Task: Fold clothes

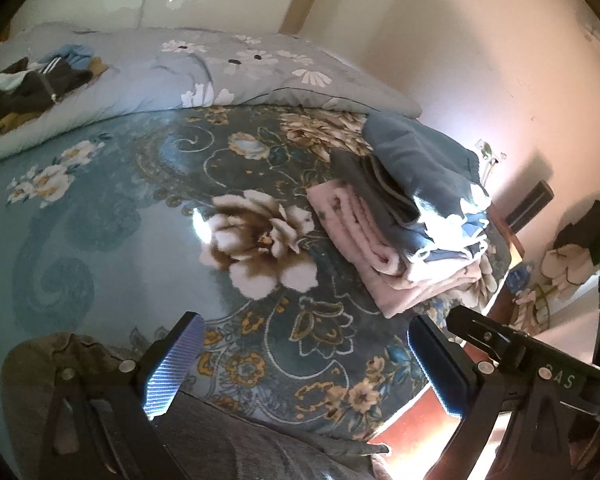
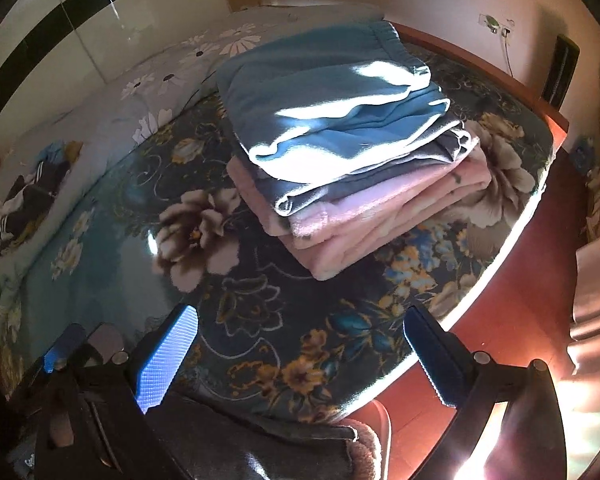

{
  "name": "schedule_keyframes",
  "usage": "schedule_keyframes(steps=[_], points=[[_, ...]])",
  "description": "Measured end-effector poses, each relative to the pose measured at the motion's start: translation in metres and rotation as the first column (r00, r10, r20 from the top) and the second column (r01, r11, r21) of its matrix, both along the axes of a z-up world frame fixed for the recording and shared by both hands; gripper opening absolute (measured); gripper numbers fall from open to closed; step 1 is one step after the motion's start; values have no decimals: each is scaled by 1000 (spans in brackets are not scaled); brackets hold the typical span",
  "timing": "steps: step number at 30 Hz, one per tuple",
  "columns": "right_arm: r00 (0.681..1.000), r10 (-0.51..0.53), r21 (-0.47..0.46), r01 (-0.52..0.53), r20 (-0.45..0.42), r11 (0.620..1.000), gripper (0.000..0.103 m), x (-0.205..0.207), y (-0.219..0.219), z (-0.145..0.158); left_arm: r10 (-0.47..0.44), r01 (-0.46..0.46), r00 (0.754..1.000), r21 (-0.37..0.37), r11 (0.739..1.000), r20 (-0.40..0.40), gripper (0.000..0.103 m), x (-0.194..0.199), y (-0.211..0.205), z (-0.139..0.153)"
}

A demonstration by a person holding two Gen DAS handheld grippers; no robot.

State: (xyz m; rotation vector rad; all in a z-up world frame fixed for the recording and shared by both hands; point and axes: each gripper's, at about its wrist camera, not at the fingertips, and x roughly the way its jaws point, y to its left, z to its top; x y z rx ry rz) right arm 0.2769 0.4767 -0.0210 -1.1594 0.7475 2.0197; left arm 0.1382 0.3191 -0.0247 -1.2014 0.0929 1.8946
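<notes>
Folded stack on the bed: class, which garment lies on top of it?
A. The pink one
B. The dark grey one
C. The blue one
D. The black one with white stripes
C: in the right wrist view the blue garment lies on top of the folded stack, with the dark grey garment under it and the pink garment at the bottom, on the floral bedspread.

Pale letters "AS" legible on black plastic body of right gripper (image 1: 556, 376), seen at lower right of left wrist view; mark ahead of them too dim to read. Faint pale mark on black gripper housing at bottom left corner of right wrist view, unreadable. No other text, brand, number or sign legible.
</notes>
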Motion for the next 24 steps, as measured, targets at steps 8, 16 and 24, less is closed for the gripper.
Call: schedule_keyframes(steps=[8,16,24], points=[[1000,-3,6,3,22,1000,103,-4,-1,0,8,-7,1000,-33,999,25,103,-5,0,-8],[999,-15,-7,15,40,1000,103,-4,-1,-4,6,-5,1000,-53,999,27,103,-5,1,-11],[999,-22,-12,22,43,1000,103,-3,-2,-4,3,-1,999,-55,998,37,103,-5,1,-12]])
